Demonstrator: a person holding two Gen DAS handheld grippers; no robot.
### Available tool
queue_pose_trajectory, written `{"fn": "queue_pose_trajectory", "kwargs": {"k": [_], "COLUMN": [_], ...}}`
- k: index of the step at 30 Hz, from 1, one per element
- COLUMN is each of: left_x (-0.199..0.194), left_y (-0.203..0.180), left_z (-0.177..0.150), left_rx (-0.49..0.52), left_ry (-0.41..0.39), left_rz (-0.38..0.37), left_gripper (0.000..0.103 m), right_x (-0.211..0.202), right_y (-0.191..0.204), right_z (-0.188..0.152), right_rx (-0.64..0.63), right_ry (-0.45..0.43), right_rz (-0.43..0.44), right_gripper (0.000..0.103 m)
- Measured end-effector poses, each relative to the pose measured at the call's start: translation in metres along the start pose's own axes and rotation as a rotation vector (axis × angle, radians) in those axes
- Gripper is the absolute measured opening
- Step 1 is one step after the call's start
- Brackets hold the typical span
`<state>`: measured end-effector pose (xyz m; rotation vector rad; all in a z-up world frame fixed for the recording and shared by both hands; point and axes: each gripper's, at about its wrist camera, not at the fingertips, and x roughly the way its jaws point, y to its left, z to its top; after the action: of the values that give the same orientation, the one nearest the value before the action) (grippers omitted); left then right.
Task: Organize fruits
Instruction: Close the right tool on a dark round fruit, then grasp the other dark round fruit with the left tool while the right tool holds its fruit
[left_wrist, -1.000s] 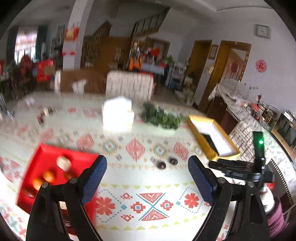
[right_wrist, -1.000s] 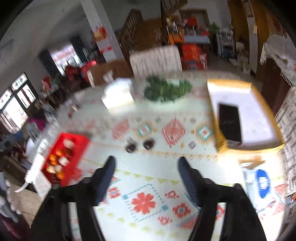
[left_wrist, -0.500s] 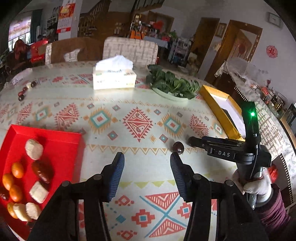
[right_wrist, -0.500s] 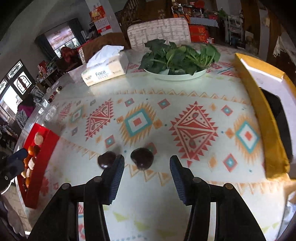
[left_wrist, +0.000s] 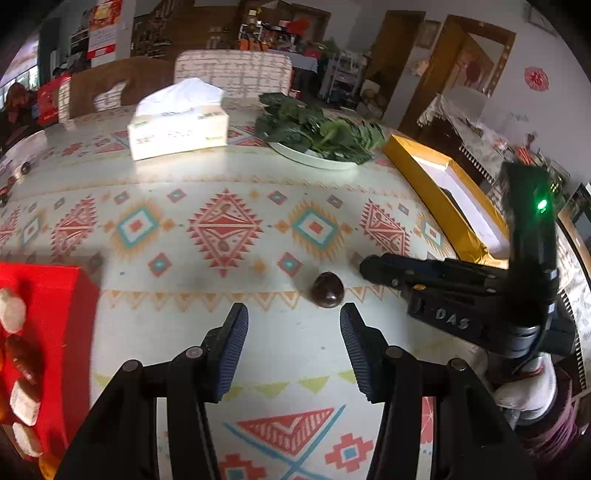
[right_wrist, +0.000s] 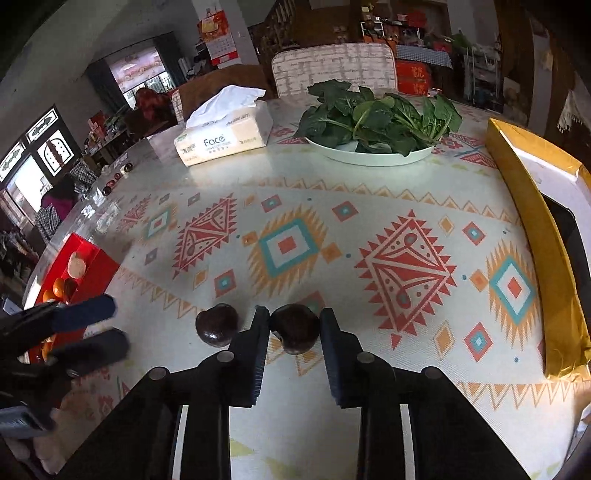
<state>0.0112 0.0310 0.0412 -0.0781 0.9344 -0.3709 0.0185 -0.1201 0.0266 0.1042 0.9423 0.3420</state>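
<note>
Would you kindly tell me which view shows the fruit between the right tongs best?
The right wrist view: the fruit sits close and unblocked between the right tongs. In the left wrist view those tongs hide it.

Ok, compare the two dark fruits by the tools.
The bracketed fruit sits between the right tool's fingers; the free fruit lies outside them, untouched. The free fruit is the one ahead of the open left tool; the bracketed fruit is not. Both are dark, glossy, roundish, similar-sized, on the tablecloth.

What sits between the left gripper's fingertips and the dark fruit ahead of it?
Only bare patterned tablecloth separates the left gripper from the dark fruit, per the left wrist view.
</note>
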Motion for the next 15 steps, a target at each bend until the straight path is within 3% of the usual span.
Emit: {"fn": "queue_pose_trajectory", "kwargs": {"k": [9, 15], "left_x": [0.033, 0.047], "left_y": [-0.020, -0.028], "left_z": [0.006, 0.007], "left_rx": [0.055, 0.113], "left_ry": [0.025, 0.018], "left_rz": [-0.023, 0.014], "left_gripper": [0.051, 0.051], "right_x": [-0.012, -0.012], "right_y": [-0.026, -0.028], "right_z": [0.004, 0.005], "right_rx": [0.101, 0.114], "right_ry": [-0.028, -0.029], "right_rz": [0.031, 0.046], "right_gripper": [0.031, 0.031]}}
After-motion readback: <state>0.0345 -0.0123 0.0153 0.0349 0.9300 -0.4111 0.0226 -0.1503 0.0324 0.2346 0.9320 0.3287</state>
